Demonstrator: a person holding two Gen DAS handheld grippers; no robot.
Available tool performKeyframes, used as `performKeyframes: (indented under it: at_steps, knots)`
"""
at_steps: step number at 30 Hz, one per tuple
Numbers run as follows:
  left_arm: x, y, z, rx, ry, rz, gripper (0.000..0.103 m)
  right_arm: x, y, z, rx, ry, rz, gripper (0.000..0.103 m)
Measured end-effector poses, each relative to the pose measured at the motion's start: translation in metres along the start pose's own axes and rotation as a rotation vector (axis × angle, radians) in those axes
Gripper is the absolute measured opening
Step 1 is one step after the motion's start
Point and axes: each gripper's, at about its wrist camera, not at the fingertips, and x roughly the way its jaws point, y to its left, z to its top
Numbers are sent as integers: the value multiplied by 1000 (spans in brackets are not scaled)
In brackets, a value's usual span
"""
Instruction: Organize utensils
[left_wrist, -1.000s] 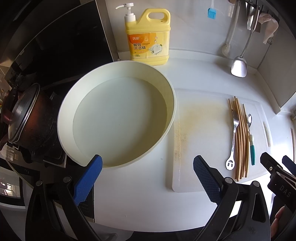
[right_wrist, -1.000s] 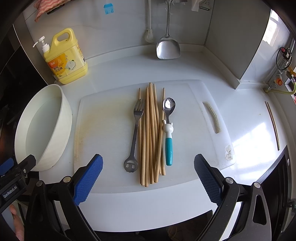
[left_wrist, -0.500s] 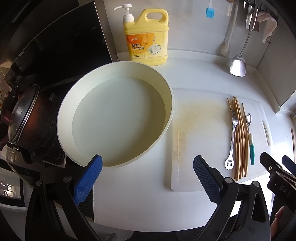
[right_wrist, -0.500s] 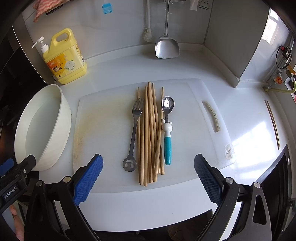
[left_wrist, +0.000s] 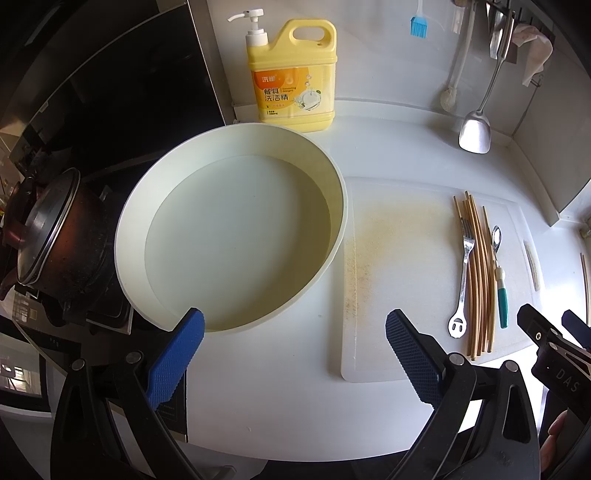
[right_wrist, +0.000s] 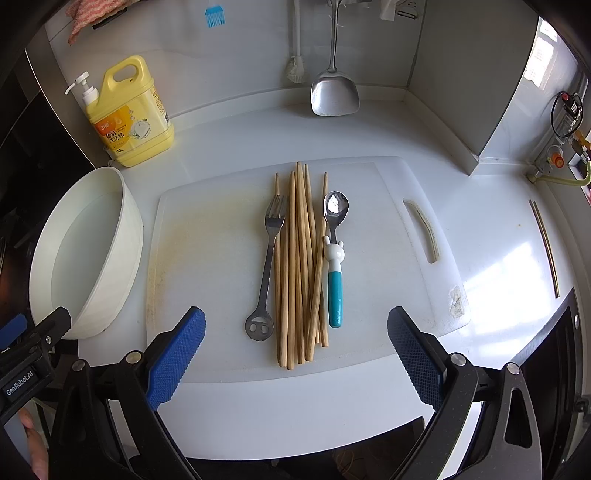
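The right gripper (right_wrist: 295, 343) is nearest, low over the front of the white table (right_wrist: 295, 413). Its blue jaws are wide apart and hold nothing. Just past them lies a white cutting board (right_wrist: 207, 258) with a yellow stain on its left part.

In the middle of the board sit the utensils, all pointing away from the gripper. A metal fork (right_wrist: 267, 258) lies on the left, with a smiley face cut into its handle end. Next to it is a bunch of wooden chopsticks (right_wrist: 299, 266), touching each other and a bit crossed. On the right is a spoon (right_wrist: 334, 258) with a teal handle and a little white bunny on it. The spoon touches the chopsticks.

The left gripper (left_wrist: 293, 341) hovers over the table too, further left. Its blue jaws are also wide apart and empty. One jaw is over the near edge of a big white bowl (left_wrist: 147, 206), which sits just left of the board. Left of the bowl is a dark pot (left_wrist: 62, 240) with a lid.

Farther back, a yellow soap bottle (left_wrist: 293, 85) with a pump stands by the wall. A metal spatula (right_wrist: 334, 92) hangs on the wall with its blade touching the table. A small blue brush (right_wrist: 214, 16) hangs up high.
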Motion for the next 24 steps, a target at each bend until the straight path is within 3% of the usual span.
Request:
performKeyframes:
  at_steps: [24]
  knots:
    - [0,0,0,1,-1,0,97,-1,5,-3,1,0,5,94]
